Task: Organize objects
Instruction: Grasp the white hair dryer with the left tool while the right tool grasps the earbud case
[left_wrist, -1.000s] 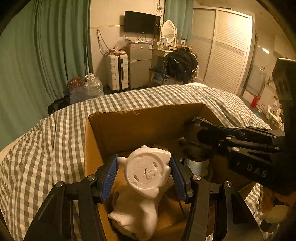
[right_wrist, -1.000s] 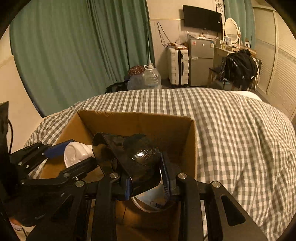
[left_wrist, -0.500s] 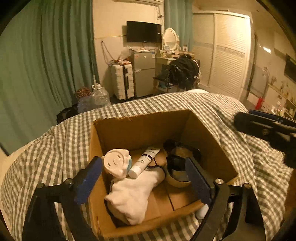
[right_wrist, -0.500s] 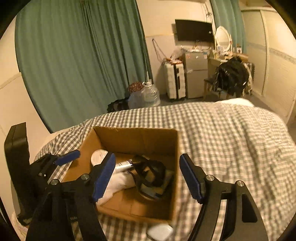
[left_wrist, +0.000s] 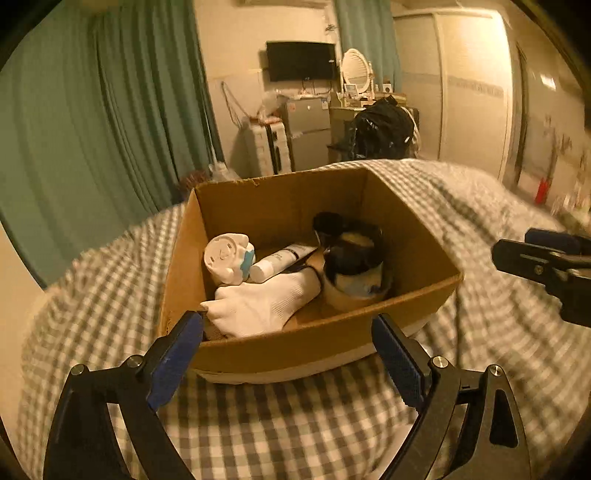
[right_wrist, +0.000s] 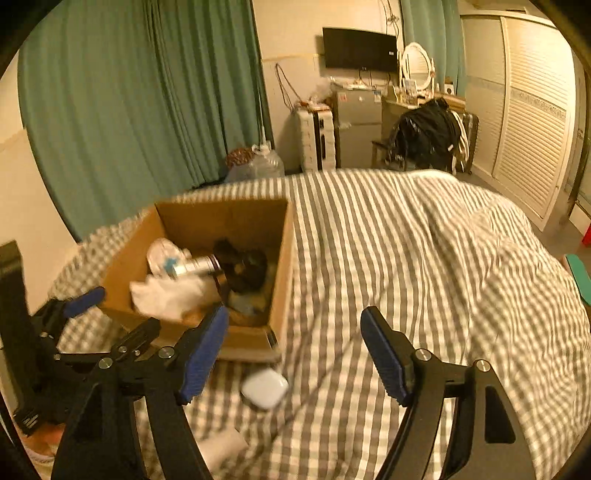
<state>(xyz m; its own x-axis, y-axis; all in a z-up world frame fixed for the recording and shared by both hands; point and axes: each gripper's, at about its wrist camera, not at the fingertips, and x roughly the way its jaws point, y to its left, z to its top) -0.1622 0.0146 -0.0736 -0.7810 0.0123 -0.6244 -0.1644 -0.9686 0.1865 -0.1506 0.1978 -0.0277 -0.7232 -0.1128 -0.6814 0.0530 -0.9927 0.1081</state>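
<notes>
A home bedroom: checked bedding (right_wrist: 424, 258), green curtains (right_wrist: 147, 103), wall television (right_wrist: 360, 49), louvred wardrobe (right_wrist: 532, 122).

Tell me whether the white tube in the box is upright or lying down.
Lying down: the white tube rests on its side in the cardboard box.

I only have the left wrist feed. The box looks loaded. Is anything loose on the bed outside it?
Observer: Yes. A small white case lies on the checked blanket, just in front of the box, by its near right corner.
Operator: Is the right claw holding anything?
Observer: No. The right claw is wide open and empty, above the blanket, with the case just below its left finger.
Operator: Anything else out there?
Observer: One pale object lies nearer the camera than the case, at the bottom of the right wrist view. It is too blurred to name.
</notes>
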